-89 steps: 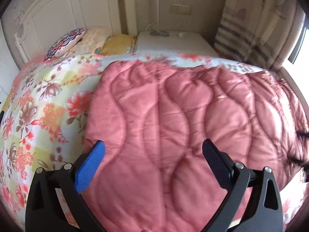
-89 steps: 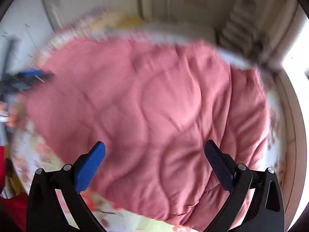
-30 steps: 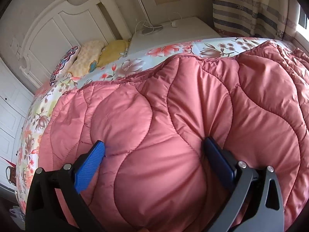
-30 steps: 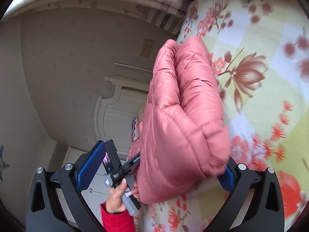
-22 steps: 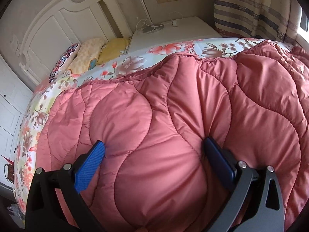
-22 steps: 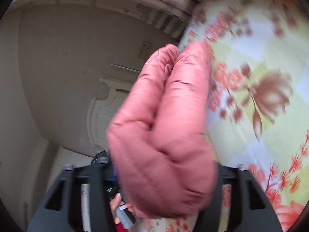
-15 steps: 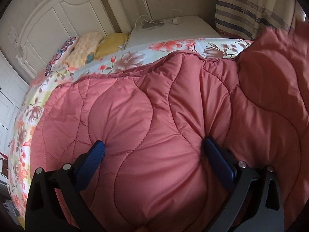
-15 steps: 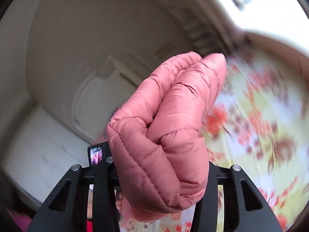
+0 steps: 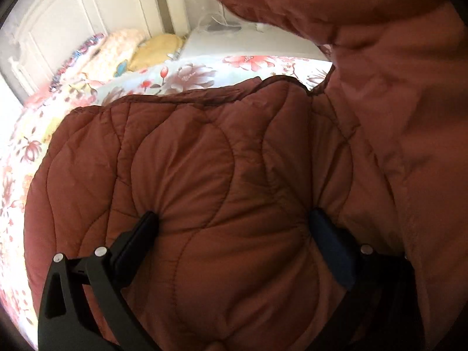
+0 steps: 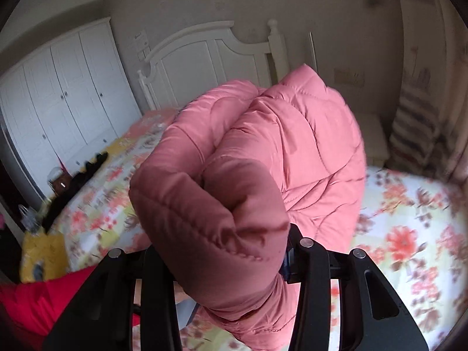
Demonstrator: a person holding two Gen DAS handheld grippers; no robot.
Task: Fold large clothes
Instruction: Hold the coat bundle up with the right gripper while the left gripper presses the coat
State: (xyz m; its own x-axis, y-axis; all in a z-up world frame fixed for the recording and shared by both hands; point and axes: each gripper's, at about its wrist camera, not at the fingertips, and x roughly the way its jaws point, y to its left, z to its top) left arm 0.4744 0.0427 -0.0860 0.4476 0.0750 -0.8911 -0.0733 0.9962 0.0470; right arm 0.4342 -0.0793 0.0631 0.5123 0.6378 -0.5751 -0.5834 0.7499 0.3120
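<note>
A large pink quilted coat point(image 9: 204, 161) lies on the floral bed. My left gripper point(image 9: 234, 228) presses into its near part, jaws wide with a thick bulge of padding between the fingers. My right gripper point(image 10: 222, 257) is shut on a bunched end of the same coat point(image 10: 257, 152) and holds it raised above the bed. In the left wrist view that raised part point(image 9: 395, 73) hangs over the upper right and casts shade on the rest.
The floral bedsheet point(image 10: 409, 234) spreads around. Pillows point(image 9: 122, 49) and the white headboard point(image 10: 204, 55) are at the far end, a white nightstand point(image 9: 239, 44) beside them. White wardrobe doors point(image 10: 58, 93) stand left. A red sleeve point(image 10: 35, 307) shows at lower left.
My right gripper closed on the coat's end, lifted it and swung it over toward the left gripper. The left gripper stayed pressed in the coat, which is now shaded.
</note>
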